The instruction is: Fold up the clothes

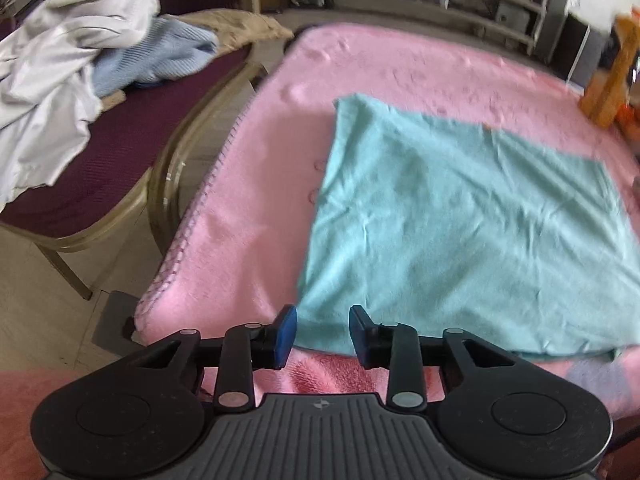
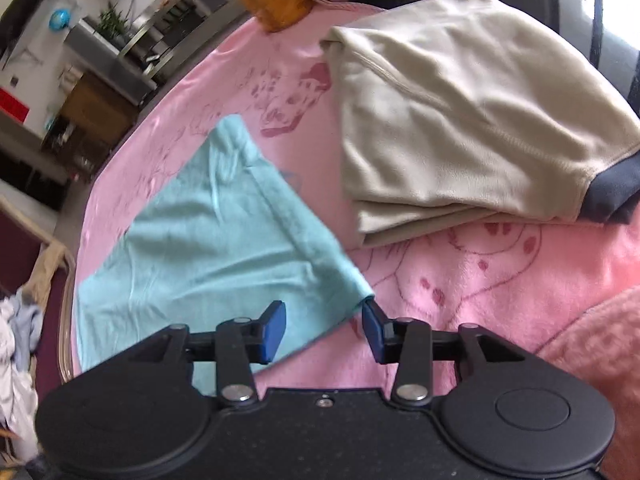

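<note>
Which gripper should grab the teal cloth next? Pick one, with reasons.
Right. The right gripper is open with the teal cloth corner touching its fingers. The left gripper, also open, only hovers near the cloth's edge.

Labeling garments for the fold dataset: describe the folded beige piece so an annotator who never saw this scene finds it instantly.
Start at the pink plush blanket covering the table. On its far right side lies the folded beige fleece garment, right of the flat teal cloth. Unlike that thin single-colour cloth, it is thick, stacked in layers, with a dark navy cuff.
</note>
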The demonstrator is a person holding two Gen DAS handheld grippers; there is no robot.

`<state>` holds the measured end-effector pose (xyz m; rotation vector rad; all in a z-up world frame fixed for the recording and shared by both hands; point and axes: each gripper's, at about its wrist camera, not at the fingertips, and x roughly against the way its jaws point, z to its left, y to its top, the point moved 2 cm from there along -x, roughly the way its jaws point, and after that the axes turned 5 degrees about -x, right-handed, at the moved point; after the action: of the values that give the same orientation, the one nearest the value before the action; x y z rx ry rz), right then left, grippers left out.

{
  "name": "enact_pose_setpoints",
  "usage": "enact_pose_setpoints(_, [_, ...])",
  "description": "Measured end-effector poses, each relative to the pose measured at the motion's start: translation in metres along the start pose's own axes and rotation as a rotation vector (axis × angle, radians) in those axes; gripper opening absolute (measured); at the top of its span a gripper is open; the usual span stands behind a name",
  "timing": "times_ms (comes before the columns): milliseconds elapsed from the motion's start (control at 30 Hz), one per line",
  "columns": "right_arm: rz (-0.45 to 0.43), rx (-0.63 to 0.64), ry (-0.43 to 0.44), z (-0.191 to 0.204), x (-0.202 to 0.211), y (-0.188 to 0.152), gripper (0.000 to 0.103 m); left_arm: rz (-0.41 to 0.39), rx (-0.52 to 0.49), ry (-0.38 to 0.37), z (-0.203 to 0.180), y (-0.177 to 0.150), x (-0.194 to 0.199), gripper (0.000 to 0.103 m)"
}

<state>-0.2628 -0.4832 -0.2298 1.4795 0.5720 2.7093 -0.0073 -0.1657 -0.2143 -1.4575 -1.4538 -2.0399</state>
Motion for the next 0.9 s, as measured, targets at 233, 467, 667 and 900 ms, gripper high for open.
enact_pose_setpoints(233, [-0.096,0.215,0.079,0.041,0.011,-0.010,0.028,-0.062,-0.111,-0.098,-0.029,0.002,0.002,0.030])
enact_pose_setpoints(467, [0.024,0.296,0.018,0.057,-0.034,-0.011,0.025,0.098,-0.210,0.023,-0.038,-0.002,-0.016,0.040])
enact_pose_setpoints(667, [-0.017,0.306,0.066,0.077,0.008,0.013,0.030,0.060,-0.104,-0.066,-0.009,0.026,0.007,0.033])
enact_pose_setpoints(900, [-0.177,0.320,0.223,0.124,0.046,0.076,0.047,-0.189,-0.071,-0.097,0.011,0.091,0.033,0.040])
